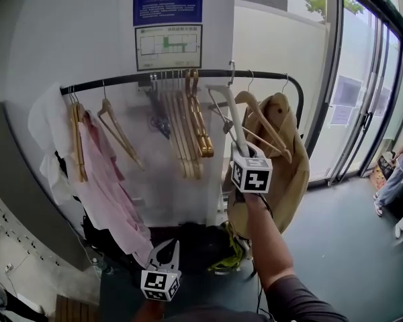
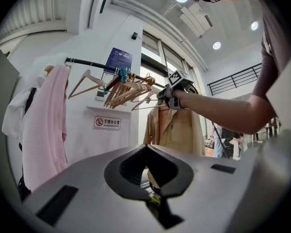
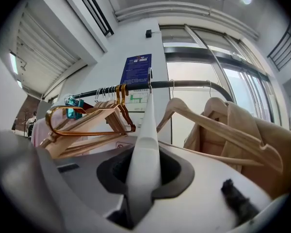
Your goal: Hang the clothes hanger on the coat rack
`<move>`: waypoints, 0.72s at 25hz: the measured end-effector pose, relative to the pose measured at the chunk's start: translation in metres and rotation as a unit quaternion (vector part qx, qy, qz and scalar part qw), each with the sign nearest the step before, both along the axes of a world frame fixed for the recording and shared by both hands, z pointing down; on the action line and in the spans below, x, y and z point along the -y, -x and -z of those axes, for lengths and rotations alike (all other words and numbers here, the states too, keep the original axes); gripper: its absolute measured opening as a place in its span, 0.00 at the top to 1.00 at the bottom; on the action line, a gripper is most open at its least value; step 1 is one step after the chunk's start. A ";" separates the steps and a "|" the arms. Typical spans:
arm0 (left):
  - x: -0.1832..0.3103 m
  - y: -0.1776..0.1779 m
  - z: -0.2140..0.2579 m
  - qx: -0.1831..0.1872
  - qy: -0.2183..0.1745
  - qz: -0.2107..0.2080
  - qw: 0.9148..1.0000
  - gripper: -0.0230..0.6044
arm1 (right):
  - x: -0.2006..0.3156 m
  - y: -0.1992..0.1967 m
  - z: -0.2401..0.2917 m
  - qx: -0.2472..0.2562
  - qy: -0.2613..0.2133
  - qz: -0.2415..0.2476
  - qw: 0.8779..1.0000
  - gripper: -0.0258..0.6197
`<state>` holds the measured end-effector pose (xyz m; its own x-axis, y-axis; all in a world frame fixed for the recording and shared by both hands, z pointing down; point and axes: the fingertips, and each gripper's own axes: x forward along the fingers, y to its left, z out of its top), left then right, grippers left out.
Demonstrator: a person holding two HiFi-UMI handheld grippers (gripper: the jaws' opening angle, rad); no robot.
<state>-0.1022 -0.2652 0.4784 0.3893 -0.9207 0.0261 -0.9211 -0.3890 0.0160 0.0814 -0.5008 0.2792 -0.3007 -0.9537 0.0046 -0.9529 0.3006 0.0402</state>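
Note:
My right gripper (image 1: 241, 153) is raised in front of the coat rack and is shut on one arm of a white clothes hanger (image 1: 229, 116). In the right gripper view that white hanger (image 3: 147, 125) runs up from the right gripper (image 3: 144, 171) to the black rail (image 3: 189, 85). Its metal hook (image 1: 232, 70) is level with the rail (image 1: 181, 76); whether it rests on it I cannot tell. My left gripper (image 1: 166, 250) hangs low in front of me, shut and holding nothing. In its own view the left gripper (image 2: 146, 148) points at the rack.
Several wooden hangers (image 1: 191, 123) crowd the rail's middle. A pink shirt (image 1: 107, 180) and a white garment (image 1: 46, 123) hang at the left, a beige coat (image 1: 285, 163) at the right end. Dark bags (image 1: 195, 243) lie below. Glass doors (image 1: 369, 92) and a person (image 1: 396, 173) are at the right.

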 end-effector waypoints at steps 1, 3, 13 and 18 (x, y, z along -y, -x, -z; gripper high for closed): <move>0.000 0.002 0.000 -0.001 -0.001 0.004 1.000 0.95 | 0.005 0.000 -0.001 0.000 0.008 -0.001 1.000 0.86; -0.002 0.007 0.000 -0.003 -0.002 0.009 1.000 0.95 | 0.010 0.002 -0.003 0.004 0.019 0.000 1.000 0.85; -0.004 0.010 -0.005 -0.005 0.004 0.019 1.000 0.95 | 0.014 0.010 -0.022 0.003 0.034 -0.002 0.999 0.85; 0.002 0.008 -0.004 -0.005 0.002 0.015 1.000 0.95 | 0.012 0.014 -0.022 0.008 0.012 0.003 1.000 0.85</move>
